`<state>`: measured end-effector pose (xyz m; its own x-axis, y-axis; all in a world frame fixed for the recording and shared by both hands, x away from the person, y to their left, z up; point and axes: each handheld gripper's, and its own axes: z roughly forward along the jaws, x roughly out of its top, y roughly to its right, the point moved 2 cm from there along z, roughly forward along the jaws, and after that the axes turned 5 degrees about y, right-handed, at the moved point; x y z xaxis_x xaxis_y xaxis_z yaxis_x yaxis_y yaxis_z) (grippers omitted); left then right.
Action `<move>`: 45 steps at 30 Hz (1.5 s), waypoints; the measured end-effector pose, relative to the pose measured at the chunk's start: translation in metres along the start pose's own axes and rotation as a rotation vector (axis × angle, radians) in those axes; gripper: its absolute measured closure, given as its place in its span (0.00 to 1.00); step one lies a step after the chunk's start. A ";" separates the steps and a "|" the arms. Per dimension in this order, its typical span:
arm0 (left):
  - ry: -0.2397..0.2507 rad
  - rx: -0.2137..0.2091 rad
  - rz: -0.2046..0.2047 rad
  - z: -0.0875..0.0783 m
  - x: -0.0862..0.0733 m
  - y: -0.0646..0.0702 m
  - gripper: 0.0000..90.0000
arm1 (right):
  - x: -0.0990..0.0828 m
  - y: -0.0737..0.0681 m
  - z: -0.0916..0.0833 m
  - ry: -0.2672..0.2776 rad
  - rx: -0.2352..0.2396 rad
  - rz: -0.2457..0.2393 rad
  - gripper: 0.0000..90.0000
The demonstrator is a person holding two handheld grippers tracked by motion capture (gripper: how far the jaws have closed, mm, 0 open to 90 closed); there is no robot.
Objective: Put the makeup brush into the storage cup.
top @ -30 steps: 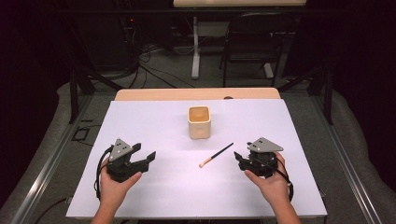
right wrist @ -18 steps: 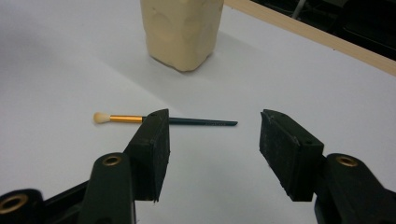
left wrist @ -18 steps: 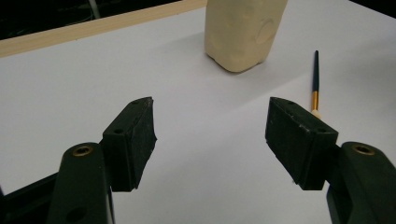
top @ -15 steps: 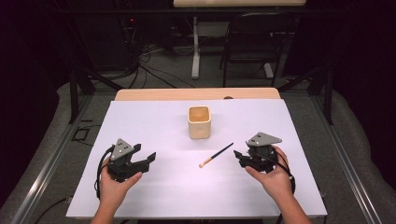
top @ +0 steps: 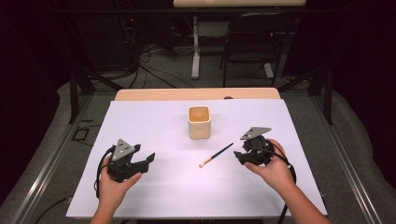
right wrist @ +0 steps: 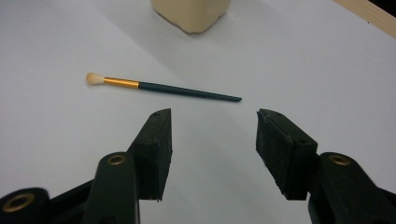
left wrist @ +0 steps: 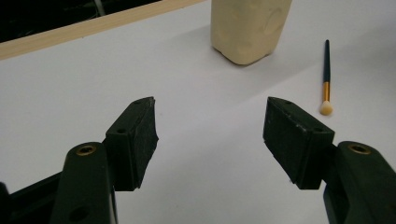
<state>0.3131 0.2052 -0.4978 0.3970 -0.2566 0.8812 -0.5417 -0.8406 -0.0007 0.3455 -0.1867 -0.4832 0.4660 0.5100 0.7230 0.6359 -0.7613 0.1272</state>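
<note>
From above I see the brush (top: 216, 155) lying flat on the white sheet (top: 177, 196) that covers the bench, between my two hands and nearer the right one. Its pale tuft points toward about 8 o'clock and its dark handle tip toward about 2 o'clock. My right hand-held gripper (top: 239, 156) sits just beside that handle end, at roughly 3 o'clock from the brush, near it but apart. In the right gripper view the brush (right wrist: 161, 87) lies crosswise just ahead of the jaws, with the handle tip at about 12 o'clock of the gap and the tuft off toward 10 o'clock. Those jaws have just been closing a little, yet they stand wide with only bare sheet between them, and the pads touch nothing. My left hand-held gripper (top: 148, 158) rests well apart from the brush, at about 9 o'clock from it, jaws spread wide and holding nothing. In the left gripper view the brush (left wrist: 326, 79) shows at about 1 o'clock beyond the right jaw, tuft end nearest me. The cream square cup (top: 199, 121) stands upright at about 11 o'clock from the brush, clear of it and of both hand-held grippers. In the left gripper view the cup (left wrist: 247, 28) is at 12 o'clock.
</note>
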 end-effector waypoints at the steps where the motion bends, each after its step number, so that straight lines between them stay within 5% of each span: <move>1: 0.001 0.000 -0.003 0.000 0.000 0.000 0.39 | 0.002 0.001 0.000 -0.007 0.004 0.003 0.51; 10: 0.009 0.001 -0.007 -0.001 0.000 0.000 0.38 | 0.016 0.002 0.000 -0.046 0.035 -0.010 0.50; 32: 0.003 -0.023 -0.044 0.000 -0.001 -0.001 0.38 | 0.044 0.025 0.014 -0.193 0.099 0.052 0.50; 45: -0.007 -0.026 -0.044 0.001 -0.002 -0.002 0.38 | 0.065 0.024 0.032 -0.262 0.122 -0.028 0.50</move>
<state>0.3140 0.2065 -0.5006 0.4257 -0.2229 0.8770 -0.5430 -0.8382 0.0505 0.4110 -0.1594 -0.4546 0.5804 0.6281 0.5183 0.7124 -0.7000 0.0505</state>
